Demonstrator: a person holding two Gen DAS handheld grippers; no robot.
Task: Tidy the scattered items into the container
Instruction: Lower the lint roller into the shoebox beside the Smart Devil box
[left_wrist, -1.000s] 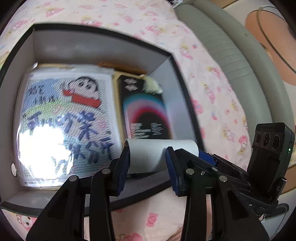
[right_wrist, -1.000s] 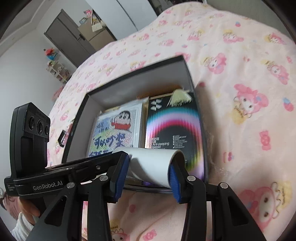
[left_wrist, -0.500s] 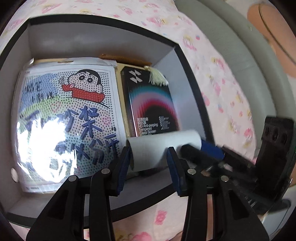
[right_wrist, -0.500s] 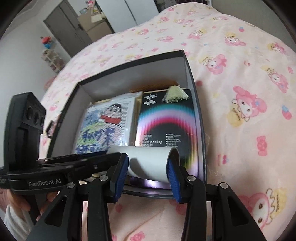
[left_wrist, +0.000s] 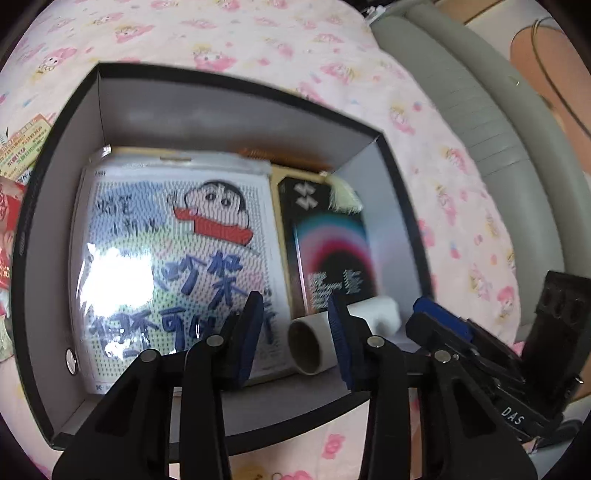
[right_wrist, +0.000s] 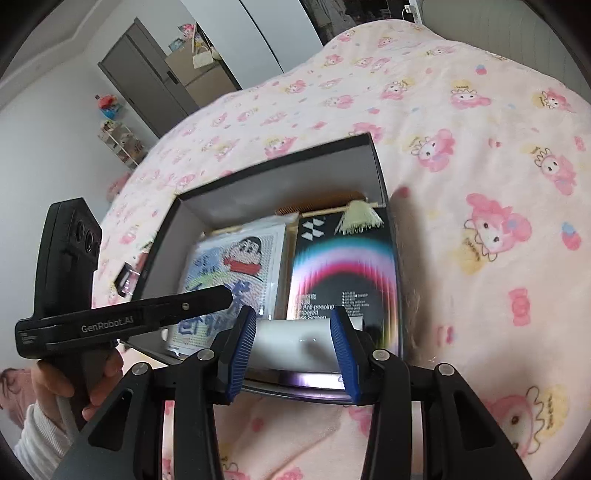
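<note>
Right gripper (right_wrist: 293, 321) has its fingers clamped on the white cardboard tube (right_wrist: 295, 347), which hangs sideways over the near edge of the black box (right_wrist: 162, 236), down at the 6 o'clock end, right above the bottom of the black screen-protector pack (right_wrist: 343, 266). Can't tell if the tube is resting on anything yet. Left gripper (left_wrist: 295, 306) has just been closing its fingers. From its own camera the tube's open end sits between them, close by the right-side finger, but the other finger is clearly off it, so they're apart and not gripping. The box is on a bed with a pink cartoon blanket (right_wrist: 480, 166) and it's already pretty full: a big cartoon-print packet (left_wrist: 173, 258) takes up the 9 o'clock half, the rainbow-arc pack fills the 3 o'clock side, and a pale tassel (right_wrist: 358, 219) and a brown comb (right_wrist: 317, 201) are tucked along the far wall at 12. Outside the box at 9 o'clock in the left view there are a few loose orange and red packets (left_wrist: 22, 147). A grey padded headboard (left_wrist: 480, 122) runs up toward 2 o'clock. A hand (right_wrist: 92, 376) in a white sleeve holds the left gripper at 8 o'clock in the right view.
</note>
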